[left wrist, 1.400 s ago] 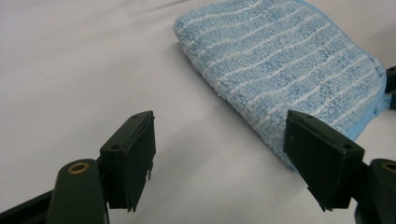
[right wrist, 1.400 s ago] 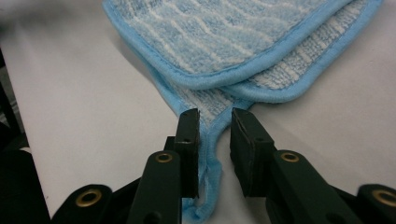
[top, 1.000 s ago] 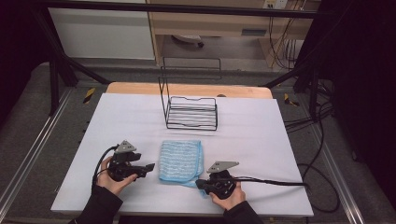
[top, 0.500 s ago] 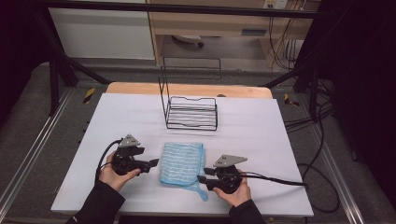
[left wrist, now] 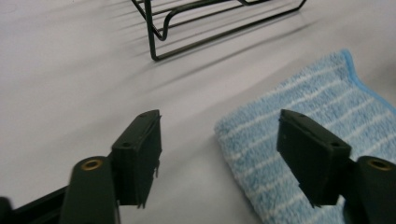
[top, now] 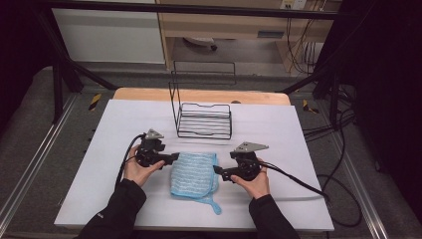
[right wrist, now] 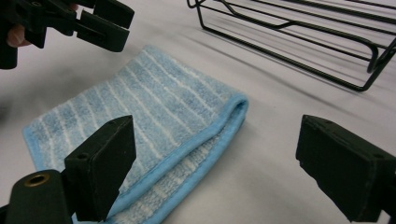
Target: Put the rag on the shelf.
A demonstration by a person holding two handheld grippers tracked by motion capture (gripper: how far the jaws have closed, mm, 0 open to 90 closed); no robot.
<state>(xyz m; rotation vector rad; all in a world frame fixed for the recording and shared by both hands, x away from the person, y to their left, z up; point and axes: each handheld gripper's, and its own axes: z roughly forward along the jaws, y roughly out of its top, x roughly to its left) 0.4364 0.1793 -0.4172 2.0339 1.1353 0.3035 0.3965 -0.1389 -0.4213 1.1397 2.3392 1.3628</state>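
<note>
I am holding my left gripper and right gripper unclenched, the right just opening, on either side of the folded blue towel.

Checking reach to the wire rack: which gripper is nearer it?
Left. The left gripper sits just in front of the wire rack's near-left corner; the right gripper is farther back, beside the cloth.

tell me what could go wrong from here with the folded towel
The loop tail of the blue towel trails loose at the near edge and could drag the fold open. Both the left hand-held gripper and right hand-held gripper stand open beside it, so a one-sided pinch might lift only the top layer.
</note>
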